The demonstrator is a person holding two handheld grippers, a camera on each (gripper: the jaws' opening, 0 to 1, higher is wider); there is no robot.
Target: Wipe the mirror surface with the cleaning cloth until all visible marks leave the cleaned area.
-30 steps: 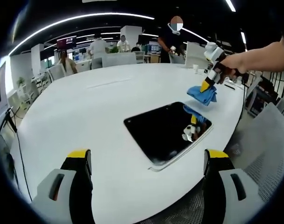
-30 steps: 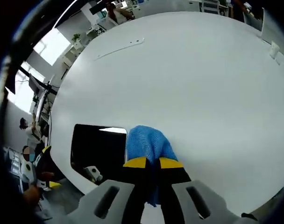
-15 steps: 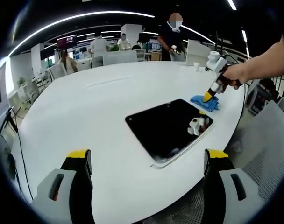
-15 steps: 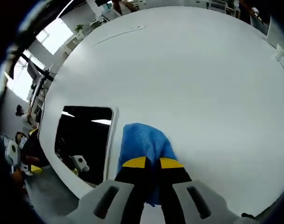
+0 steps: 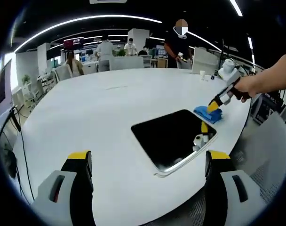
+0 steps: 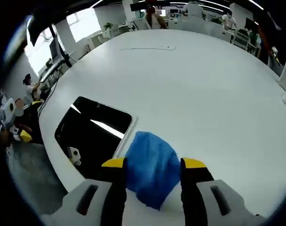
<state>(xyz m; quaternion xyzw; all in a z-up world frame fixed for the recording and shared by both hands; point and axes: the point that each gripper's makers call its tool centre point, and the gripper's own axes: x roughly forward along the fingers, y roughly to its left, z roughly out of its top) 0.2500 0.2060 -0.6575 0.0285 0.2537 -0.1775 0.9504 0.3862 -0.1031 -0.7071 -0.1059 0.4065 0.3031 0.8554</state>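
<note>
A dark rectangular mirror [image 5: 173,136] lies flat on the white oval table [image 5: 86,108], near its edge. Just past the mirror's far corner, a blue cloth [image 5: 209,113] rests on the table. My right gripper [image 5: 217,100], held by a hand [image 5: 256,84], points down at it. In the right gripper view the cloth [image 6: 152,165] lies bunched between my right gripper's [image 6: 154,164] jaws, which stand apart and open, with the mirror [image 6: 93,129] just to its left. My left gripper [image 5: 148,159] hangs wide open and holds nothing, short of the mirror.
People sit and stand by desks beyond the table's far side [image 5: 105,49]. Small white cups [image 5: 202,73] stand at the far end. A mesh chair [image 5: 274,141] is at the right, off the table edge. Bare tabletop [image 6: 204,84] spreads beyond the cloth.
My right gripper brought the cloth down onto the table beside the mirror, then opened its jaws and let go of it. The left gripper has stayed open.
</note>
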